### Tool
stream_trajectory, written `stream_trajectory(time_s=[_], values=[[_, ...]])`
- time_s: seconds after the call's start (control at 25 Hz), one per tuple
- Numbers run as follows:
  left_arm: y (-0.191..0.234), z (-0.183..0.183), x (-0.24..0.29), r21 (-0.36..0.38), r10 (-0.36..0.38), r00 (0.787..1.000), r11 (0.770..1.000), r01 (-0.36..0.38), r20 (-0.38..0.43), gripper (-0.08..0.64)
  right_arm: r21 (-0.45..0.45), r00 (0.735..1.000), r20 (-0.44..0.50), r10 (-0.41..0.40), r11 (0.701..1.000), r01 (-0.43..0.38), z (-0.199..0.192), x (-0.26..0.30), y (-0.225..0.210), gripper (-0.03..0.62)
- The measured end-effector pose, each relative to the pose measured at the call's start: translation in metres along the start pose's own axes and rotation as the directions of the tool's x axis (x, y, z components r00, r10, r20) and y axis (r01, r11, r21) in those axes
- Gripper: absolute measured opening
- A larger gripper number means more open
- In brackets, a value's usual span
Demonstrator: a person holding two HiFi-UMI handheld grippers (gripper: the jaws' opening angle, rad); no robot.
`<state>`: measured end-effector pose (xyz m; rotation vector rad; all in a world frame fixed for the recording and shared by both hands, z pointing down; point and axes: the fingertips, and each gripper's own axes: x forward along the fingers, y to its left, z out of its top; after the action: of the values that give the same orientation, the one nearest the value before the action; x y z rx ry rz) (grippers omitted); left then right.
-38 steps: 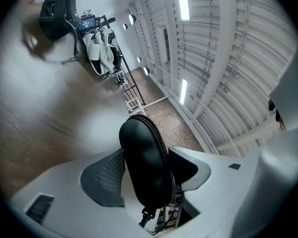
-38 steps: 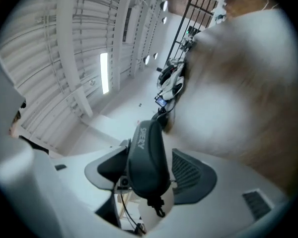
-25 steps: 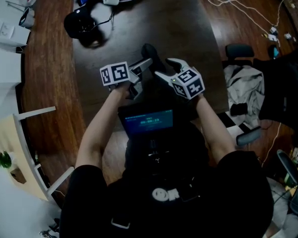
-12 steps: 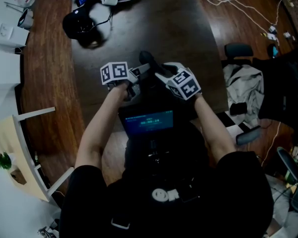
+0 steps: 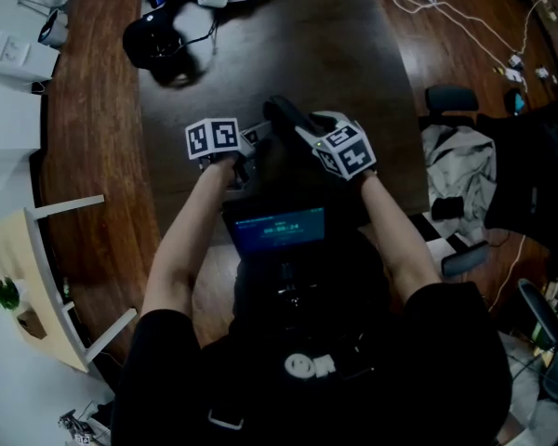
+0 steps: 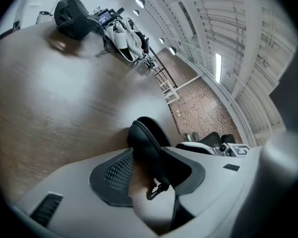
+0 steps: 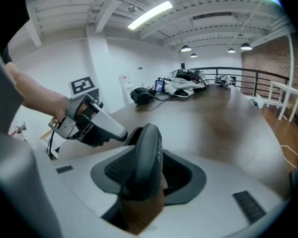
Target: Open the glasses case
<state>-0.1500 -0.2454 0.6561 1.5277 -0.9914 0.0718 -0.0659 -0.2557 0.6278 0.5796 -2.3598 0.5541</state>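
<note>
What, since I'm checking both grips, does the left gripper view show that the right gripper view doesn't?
Only the left gripper view: a dangling zipper pull and the right tool beyond it. Only the right gripper view: the left tool and the hand holding it. Both: the glasses case clamped in that view's own tool, and the table. The left jaws have just been closing, the right easing open, case between both.

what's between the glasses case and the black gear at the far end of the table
Only bare table top lies between the glasses case and the black gear; the head view and the left gripper view both show it.
</note>
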Motion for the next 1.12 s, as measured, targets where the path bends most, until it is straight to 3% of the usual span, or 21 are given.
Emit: stream_trajectory(time_s=[0.08,0.2,0.28,0.36,0.48,0.6,0.68,0.96,1.12], values=[[-0.007,0.003,-0.001,0.022,-0.014,1.000,1.000,0.014,0.019,0.154,0.040,1.000,0.010,-0.020,0.999,0.020,0.003,-0.003,-0.006,0.161],[-0.037,0.014,0.000,0.017,-0.106,0.990,0.994,0.104,0.089,0.135,0.084,0.999,0.013,-0.033,0.996,0.032,0.003,-0.005,-0.011,0.160],[-0.047,0.014,0.010,0.036,-0.104,0.991,0.994,0.101,0.089,0.094,0.130,0.999,0.015,-0.050,0.990,0.048,0.002,-0.007,-0.016,0.139],[-0.045,0.009,0.020,0.068,-0.049,0.997,0.997,0.044,0.068,0.019,0.154,0.996,0.013,-0.090,0.984,0.087,0.001,-0.008,-0.023,0.125],[-0.035,0.013,0.023,0.089,0.036,0.997,0.995,-0.043,0.073,0.000,0.153,0.986,-0.003,-0.167,0.974,0.166,0.001,-0.012,-0.039,0.086],[-0.007,0.004,0.022,0.167,0.201,0.980,0.966,-0.199,0.009,0.000,0.126,0.975,-0.092,-0.204,0.968,0.215,-0.015,-0.010,-0.049,0.055],[0.007,-0.004,0.022,0.207,0.238,0.971,0.951,-0.229,-0.019,0.000,0.085,0.966,-0.142,-0.214,0.970,0.227,-0.029,-0.006,-0.051,0.022],[0.007,0.005,0.026,0.189,0.156,0.987,0.969,-0.161,0.041,0.000,0.104,0.960,-0.206,-0.190,0.971,0.215,-0.046,-0.004,-0.056,0.003],[-0.002,0.017,0.020,0.180,0.114,0.989,0.975,-0.129,0.091,0.000,0.125,0.968,-0.158,-0.194,0.969,0.215,-0.037,-0.012,-0.059,0.003]])
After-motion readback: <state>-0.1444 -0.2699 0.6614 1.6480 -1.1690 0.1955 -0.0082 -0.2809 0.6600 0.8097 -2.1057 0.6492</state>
